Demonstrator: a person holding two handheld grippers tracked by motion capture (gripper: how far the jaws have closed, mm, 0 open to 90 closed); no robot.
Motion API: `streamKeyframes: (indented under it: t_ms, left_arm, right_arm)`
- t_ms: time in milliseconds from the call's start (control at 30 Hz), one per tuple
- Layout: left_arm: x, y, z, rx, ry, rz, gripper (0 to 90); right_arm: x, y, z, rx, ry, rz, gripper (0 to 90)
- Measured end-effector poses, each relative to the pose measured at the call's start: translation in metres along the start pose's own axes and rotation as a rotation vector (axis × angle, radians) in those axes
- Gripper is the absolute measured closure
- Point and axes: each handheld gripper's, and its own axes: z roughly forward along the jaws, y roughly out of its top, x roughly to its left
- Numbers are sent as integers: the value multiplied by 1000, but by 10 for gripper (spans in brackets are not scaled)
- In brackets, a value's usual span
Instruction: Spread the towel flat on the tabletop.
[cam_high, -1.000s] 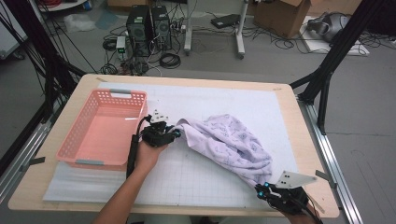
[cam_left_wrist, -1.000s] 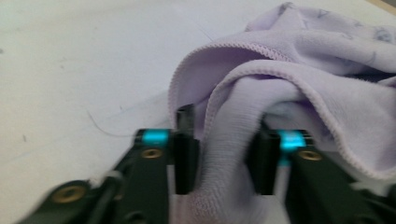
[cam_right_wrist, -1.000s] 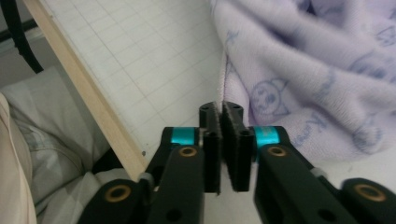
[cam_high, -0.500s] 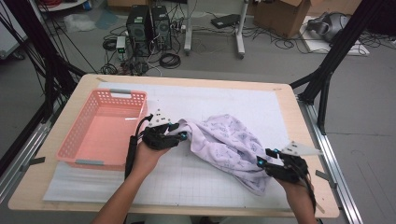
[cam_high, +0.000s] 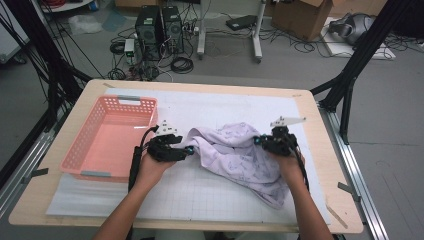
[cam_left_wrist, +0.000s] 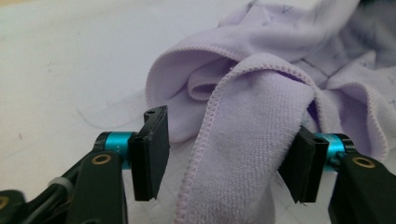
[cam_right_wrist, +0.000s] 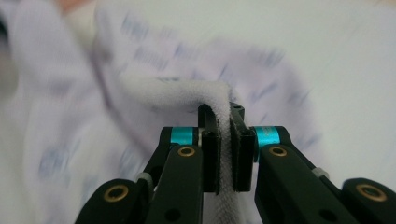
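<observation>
A lilac cloth with a faint print (cam_high: 235, 155) lies crumpled in the middle of the white mat. My left gripper (cam_high: 189, 149) sits at its left end. In the left gripper view a hemmed fold of the cloth (cam_left_wrist: 261, 116) hangs between the jaws of my left gripper (cam_left_wrist: 229, 158). These jaws have just been opening, and the left pad (cam_left_wrist: 152, 154) stands clear of the fabric. My right gripper (cam_high: 257, 141) is at the cloth's right side. In the right gripper view my right gripper (cam_right_wrist: 225, 144) has just closed and pinches a cloth edge (cam_right_wrist: 177, 93).
A pink plastic basket (cam_high: 75, 150) with nothing in it stands at the left of the table, close to my left hand. The white gridded mat (cam_high: 200, 195) covers most of the wooden tabletop (cam_high: 320, 115). Beyond the far edge are computer towers and cables on the floor.
My right gripper came from the table's front right corner up and left to the cloth's right side and took hold of an edge. The cloth bunched up. My left hand stayed put.
</observation>
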Motion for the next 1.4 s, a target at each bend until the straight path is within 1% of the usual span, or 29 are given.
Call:
streamKeyframes:
  t_ms: [100,133,200,233,300,333,367,433,467,533,600,633,667,700,733,767,800,867,933,1033,1067,1100,1133,1167,1233,1300,1333,1367,1400]
  left_arm:
    - [4,-4,-1,10,9,-13,376]
    - [4,-4,-1,8,7,-13,373]
    - [3,-6,-3,5,0,-11,367]
    - [3,-6,-3,5,0,-11,365]
    - [0,-7,-4,2,-29,4,363]
    - [-1,-8,-5,-1,-48,6,363]
    - [-1,-8,-5,-1,-48,6,363]
    - [-5,-8,-6,5,-78,35,365]
    - [-8,-8,-7,3,-89,45,368]
    - [-12,-8,-8,-4,-105,62,372]
    - [-17,-7,-10,-22,-143,84,399]
    - [-17,-7,-10,-22,-143,84,410]
    - [-18,-7,-10,-24,-163,97,410]
    - [-22,-6,-10,-25,-205,126,437]
    - [-22,-6,-10,-25,-205,126,438]
    - [-25,-6,-10,-22,-217,129,436]
    - [-26,-5,-9,-25,-232,135,436]
    - [-30,-3,-7,-27,-255,140,414]
    - [-35,1,-2,-16,-244,160,356]
    - [-39,4,7,0,-232,167,349]
    - [-40,5,11,10,-233,176,341]
    - [-47,8,25,42,-235,196,341]
    - [-47,8,25,42,-235,196,341]
    - [-50,9,32,57,-235,205,340]
    - [-58,10,52,102,-241,218,342]
    - [-60,11,57,120,-240,224,344]
    - [-64,10,65,145,-243,232,373]
    - [-67,10,70,165,-240,236,373]
    - [-70,10,74,182,-230,236,463]
  right_arm:
    - [-16,23,2,-104,-12,83,854]
    - [-21,30,4,-120,-27,107,854]
    - [-30,42,10,-136,-72,125,854]
    - [-33,48,12,-152,-113,122,854]
    - [-33,55,13,-209,-242,115,855]
    - [-35,57,14,-232,-284,134,854]
    - [-38,58,15,-247,-311,157,854]
    - [-41,59,16,-241,-359,172,847]
    - [-44,58,16,-231,-360,182,829]
    - [-47,56,15,-193,-364,188,705]
    - [-48,54,12,-146,-365,169,649]
    - [-46,52,8,-128,-366,149,630]
    - [-46,52,8,-128,-366,149,630]
    - [-44,48,0,-112,-345,119,619]
    - [-44,48,0,-112,-345,119,619]
    - [-40,42,-10,-103,-337,80,611]
    - [-40,42,-10,-103,-337,80,611]
    - [-36,30,-23,-87,-312,48,607]
    - [-33,21,-31,-65,-286,40,591]
    - [-30,13,-39,-51,-269,30,578]
    - [-26,4,-45,-59,-252,32,555]
    - [-23,-2,-49,-66,-240,29,553]
    - [-23,-2,-49,-66,-240,29,553]
    - [-17,-14,-56,-62,-241,19,534]
    - [-13,-26,-63,-74,-219,25,523]
    - [-12,-31,-67,-76,-217,29,513]
    - [-12,-41,-73,-83,-209,42,511]
    - [-12,-41,-73,-83,-209,42,511]
    - [-12,-50,-79,-83,-210,59,506]
